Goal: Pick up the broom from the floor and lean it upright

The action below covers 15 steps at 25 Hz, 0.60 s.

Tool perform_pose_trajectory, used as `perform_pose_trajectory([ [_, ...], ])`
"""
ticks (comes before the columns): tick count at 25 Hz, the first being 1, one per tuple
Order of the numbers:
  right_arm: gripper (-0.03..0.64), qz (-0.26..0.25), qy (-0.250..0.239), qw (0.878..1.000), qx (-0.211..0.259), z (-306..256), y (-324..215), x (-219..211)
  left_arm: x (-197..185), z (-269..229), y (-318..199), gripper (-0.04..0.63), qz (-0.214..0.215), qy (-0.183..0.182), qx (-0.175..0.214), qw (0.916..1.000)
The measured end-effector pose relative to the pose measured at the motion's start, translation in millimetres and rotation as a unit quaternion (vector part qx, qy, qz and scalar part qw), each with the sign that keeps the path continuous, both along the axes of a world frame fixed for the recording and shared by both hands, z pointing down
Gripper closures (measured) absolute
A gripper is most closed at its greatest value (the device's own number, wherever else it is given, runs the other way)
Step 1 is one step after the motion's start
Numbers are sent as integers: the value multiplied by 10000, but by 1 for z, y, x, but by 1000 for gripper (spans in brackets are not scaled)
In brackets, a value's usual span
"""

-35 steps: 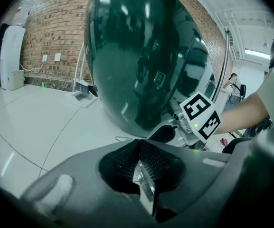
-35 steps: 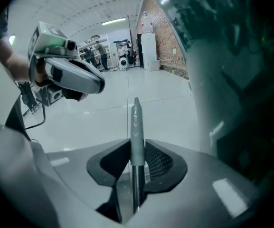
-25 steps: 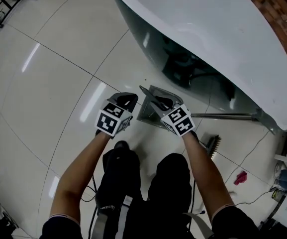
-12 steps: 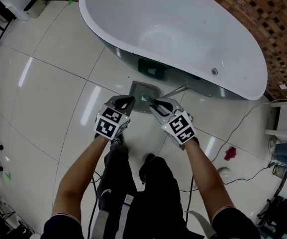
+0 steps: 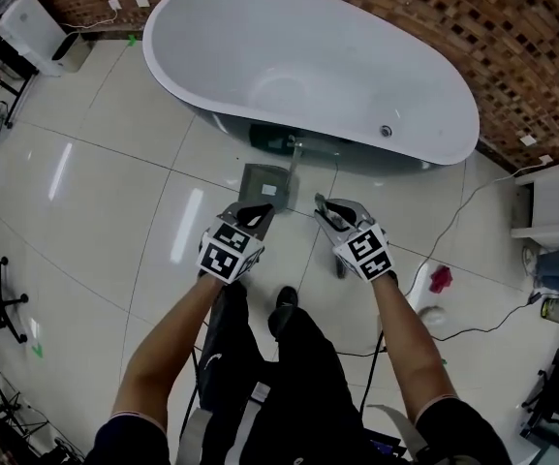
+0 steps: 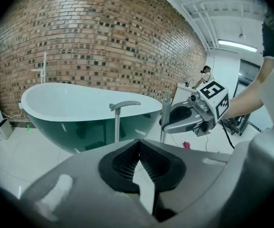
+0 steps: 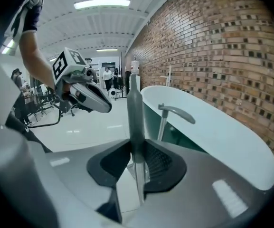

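Pinching the broom (image 7: 136,106) upright near the tub (image 5: 357,66), the right tool (image 5: 330,211) could have let it swing or slip if that grip loosened; the left tool (image 5: 257,215) was pressed together, empty.

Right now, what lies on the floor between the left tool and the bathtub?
A grey dustpan with an upright handle, between the left tool and the bathtub; the head view shows it.

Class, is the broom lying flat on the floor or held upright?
Upright. The broom stands vertical, its handle clamped in the right gripper. The left gripper view shows it vertical too.
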State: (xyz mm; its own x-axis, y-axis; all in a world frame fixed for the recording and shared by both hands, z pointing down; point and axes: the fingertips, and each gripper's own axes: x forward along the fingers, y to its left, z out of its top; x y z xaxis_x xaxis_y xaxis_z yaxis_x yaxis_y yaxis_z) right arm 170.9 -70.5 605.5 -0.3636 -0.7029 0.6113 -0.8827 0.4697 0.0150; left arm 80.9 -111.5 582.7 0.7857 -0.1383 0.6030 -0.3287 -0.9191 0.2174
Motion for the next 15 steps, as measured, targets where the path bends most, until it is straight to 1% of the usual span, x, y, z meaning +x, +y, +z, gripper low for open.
perform_pose_trajectory([
  [5,523,540,-61,9985,58,-28,25,43,29,-31,34,594,338,-24,53,9994],
  [8,523,843,-153,9963,47,-40,37,62,43,-46,46,594,589,-3,92,9982],
  [15,523,1751,-378,9838,4,-59,46,89,70,-56,51,595,912,54,-62,9958],
])
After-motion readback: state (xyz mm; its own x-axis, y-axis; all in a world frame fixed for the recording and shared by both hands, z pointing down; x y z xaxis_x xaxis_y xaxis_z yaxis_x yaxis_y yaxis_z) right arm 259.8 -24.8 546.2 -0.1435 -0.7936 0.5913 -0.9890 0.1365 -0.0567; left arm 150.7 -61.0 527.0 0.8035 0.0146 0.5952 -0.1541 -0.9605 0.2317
